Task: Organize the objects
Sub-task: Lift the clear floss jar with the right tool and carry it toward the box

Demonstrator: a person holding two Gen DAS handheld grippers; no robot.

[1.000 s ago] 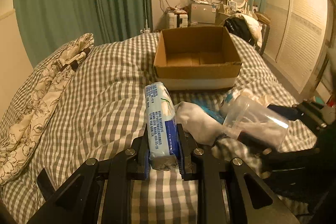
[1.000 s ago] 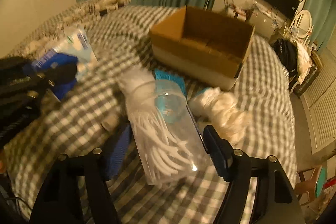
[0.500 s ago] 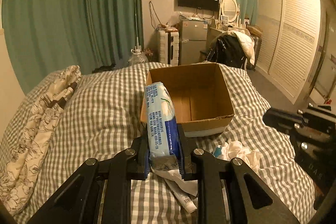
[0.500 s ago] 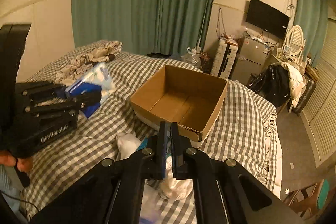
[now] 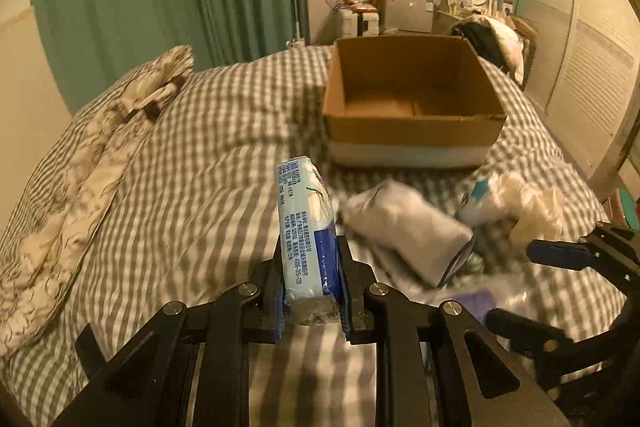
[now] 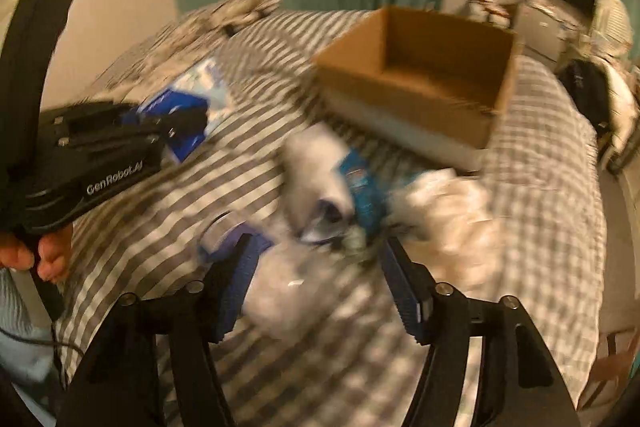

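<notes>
Left wrist view: my left tongs [image 5: 311, 281] clamp the tissue pack [image 5: 306, 233] above the bed [image 5: 192, 163], short of the cardboard box [image 5: 412, 133]. My right tongs [image 6: 320, 291] gape around blurred clutter.

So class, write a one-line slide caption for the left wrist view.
Left gripper holds a blue-and-white tissue pack upright above the checked bed, an open cardboard box ahead.
</notes>
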